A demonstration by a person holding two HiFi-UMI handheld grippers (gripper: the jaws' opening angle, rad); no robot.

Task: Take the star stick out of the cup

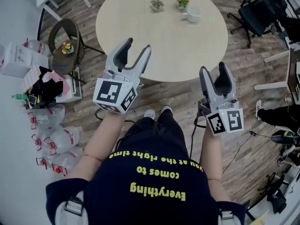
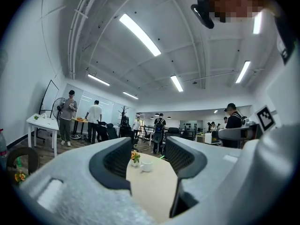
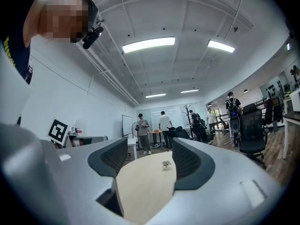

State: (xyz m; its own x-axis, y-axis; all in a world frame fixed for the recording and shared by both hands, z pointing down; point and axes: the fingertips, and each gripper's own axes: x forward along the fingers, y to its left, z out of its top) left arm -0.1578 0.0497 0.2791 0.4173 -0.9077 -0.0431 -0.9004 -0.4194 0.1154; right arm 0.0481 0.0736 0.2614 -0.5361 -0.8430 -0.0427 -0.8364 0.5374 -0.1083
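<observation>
both grippers wide and empty, cup across the table

the left gripper [image 1: 138,45] and the right gripper [image 1: 212,68] each hold their jaws well apart with nothing between them, short of the near edge of the round beige table [image 1: 140,36]. three small things stand at its far side: a white cup [image 1: 192,14], an orange-flowered pot plant [image 1: 182,0] just beside it, and a small pale succulent [image 1: 157,4]. a small green speck [image 1: 209,18] shows just right of the cup, too small to tell as the star stick. bare tabletop lies between grippers and cup. a round wicker chair [image 1: 65,46] stands to the left, clear plastic bottles [image 1: 51,135] crowd the floor, and a black office chair [image 1: 260,8] stands at the right.
</observation>
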